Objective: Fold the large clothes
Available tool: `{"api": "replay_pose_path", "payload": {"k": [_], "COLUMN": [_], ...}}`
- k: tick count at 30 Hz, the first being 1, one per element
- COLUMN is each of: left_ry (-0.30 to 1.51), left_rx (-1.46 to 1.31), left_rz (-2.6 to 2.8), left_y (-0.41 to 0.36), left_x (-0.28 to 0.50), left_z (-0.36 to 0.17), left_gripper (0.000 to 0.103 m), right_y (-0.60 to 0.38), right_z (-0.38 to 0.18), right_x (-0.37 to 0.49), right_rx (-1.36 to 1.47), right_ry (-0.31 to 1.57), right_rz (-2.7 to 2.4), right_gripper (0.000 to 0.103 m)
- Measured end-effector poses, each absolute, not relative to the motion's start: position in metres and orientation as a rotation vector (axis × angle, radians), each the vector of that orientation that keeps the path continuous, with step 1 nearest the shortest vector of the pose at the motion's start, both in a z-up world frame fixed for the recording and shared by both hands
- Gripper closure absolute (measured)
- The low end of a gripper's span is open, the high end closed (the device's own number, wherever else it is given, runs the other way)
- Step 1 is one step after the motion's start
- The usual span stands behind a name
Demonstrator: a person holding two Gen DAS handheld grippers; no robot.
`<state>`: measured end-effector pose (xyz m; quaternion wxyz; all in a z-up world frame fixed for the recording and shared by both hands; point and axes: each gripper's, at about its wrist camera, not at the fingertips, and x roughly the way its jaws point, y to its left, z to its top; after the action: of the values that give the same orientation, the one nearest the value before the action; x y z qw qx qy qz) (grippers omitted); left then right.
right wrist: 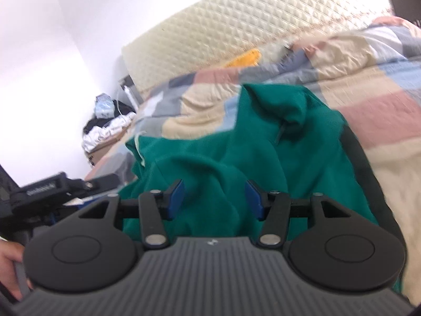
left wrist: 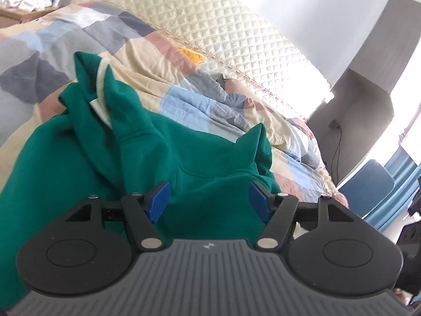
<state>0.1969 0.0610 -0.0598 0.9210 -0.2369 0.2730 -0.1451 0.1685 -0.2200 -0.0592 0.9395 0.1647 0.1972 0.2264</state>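
a: where does the folding stand?

b: early, by the look of it. the green sweatshirt (left wrist: 184, 158) lies rumpled on the bed (left wrist: 34, 52), on top of the patchwork quilt (left wrist: 158, 52). in the left wrist view its collar, with a pale lining, stands bunched up at the far end, and another peak of cloth sticks up to the right. no flat panel, no clean crease anywhere.

a: and the claws?

b: the left claw (left wrist: 209, 200) has its blue pads (left wrist: 160, 200) apart, with green cloth showing in the gap but neither pad pressing on it. the right claw (right wrist: 214, 197) is the same: jaws parted, fabric beneath and between them, nothing pinched. so neither claw holds the garment at this moment.

a: is anything done, then?

b: hard to call any fold finished. the right wrist view shows the body heaped in loose ridges, a dark drawcord (right wrist: 280, 131) hanging near the hood end, and a dark band along the right edge that may be a sleeve trim; that view is blurred, so he cannot say for sure.

a: what is left?

b: his judgement: nearly all of it. the garment needs spreading flat, the sleeves brought in, then the body folded over. the quilted headboard (left wrist: 223, 26) and the clutter (right wrist: 105, 126) beside the bed play no part.
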Motion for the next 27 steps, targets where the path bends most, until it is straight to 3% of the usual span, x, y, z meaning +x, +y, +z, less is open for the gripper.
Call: {"api": "replay_pose_path", "payload": {"k": [4,6,11,15,27], "left_ry": [0.617,0.65,0.715,0.743,0.684], "left_rx": [-0.376,-0.345,-0.289,-0.237,-0.193], "left_rz": [-0.27,-0.257,-0.214,-0.196,-0.168], "left_y": [0.043,0.04,0.034,0.027,0.023], "left_x": [0.222,0.233,0.255,0.263,0.247], "left_z": [-0.075,-0.088,-0.112,-0.125,-0.114], "left_gripper": [0.033,0.033,0.033,0.033,0.033], "right_y": [-0.206,-0.199,-0.193,-0.184,-0.186], "right_z": [-0.066,-0.072,-0.094,-0.113,-0.111], "right_x": [0.186,0.195,0.217,0.226,0.211], "right_rx": [0.311,0.273,0.275,0.22,0.185], "right_ry": [0.393,0.399,0.523,0.602,0.569], "right_rz": [0.484,0.477,0.493,0.477,0.467], "right_gripper": [0.054,0.072,0.079,0.08,0.08]}}
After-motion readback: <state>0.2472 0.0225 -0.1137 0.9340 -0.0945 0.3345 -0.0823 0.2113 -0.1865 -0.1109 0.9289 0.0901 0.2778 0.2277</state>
